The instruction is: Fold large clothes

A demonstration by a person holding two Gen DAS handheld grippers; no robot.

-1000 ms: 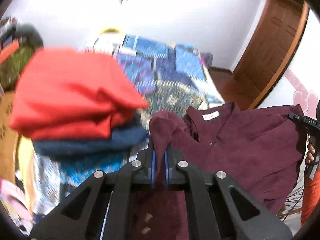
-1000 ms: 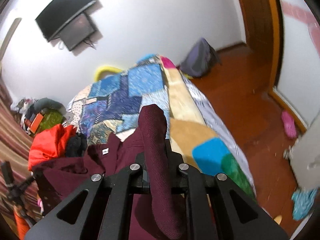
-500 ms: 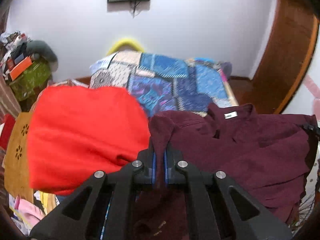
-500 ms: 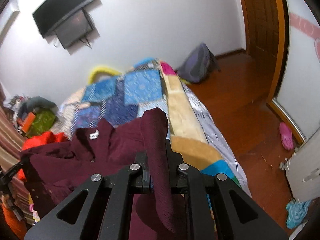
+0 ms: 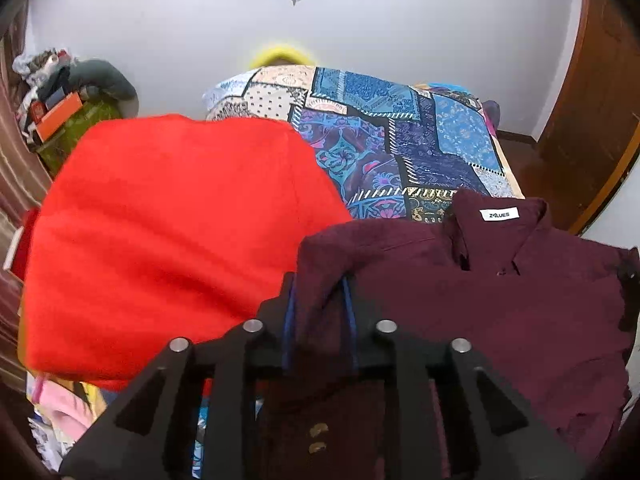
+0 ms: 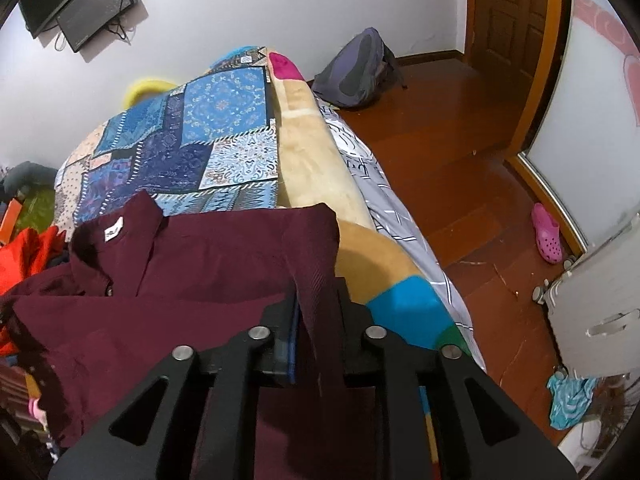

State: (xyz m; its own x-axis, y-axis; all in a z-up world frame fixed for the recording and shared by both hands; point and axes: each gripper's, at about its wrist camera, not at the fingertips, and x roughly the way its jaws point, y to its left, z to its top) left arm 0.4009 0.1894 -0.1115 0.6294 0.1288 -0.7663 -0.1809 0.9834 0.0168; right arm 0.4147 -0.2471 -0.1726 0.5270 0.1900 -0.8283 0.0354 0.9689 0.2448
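A folded bright red knit garment lies left of the dark maroon collared button shirt, which is spread on the bed's blue patchwork quilt. The left tongs have just been opening; their jaws stand slightly apart with the shirt's left shoulder fold loose between them. At the shirt's right shoulder, the right tongs have likewise just been opening, cloth still running between the parted jaws.

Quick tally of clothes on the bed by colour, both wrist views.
Maroon: 1, the shirt, with fabric between the jaws of the left gripper and the right gripper, which have just been opening.
Red: 1, the folded garment.
Total: 2 clearly visible.
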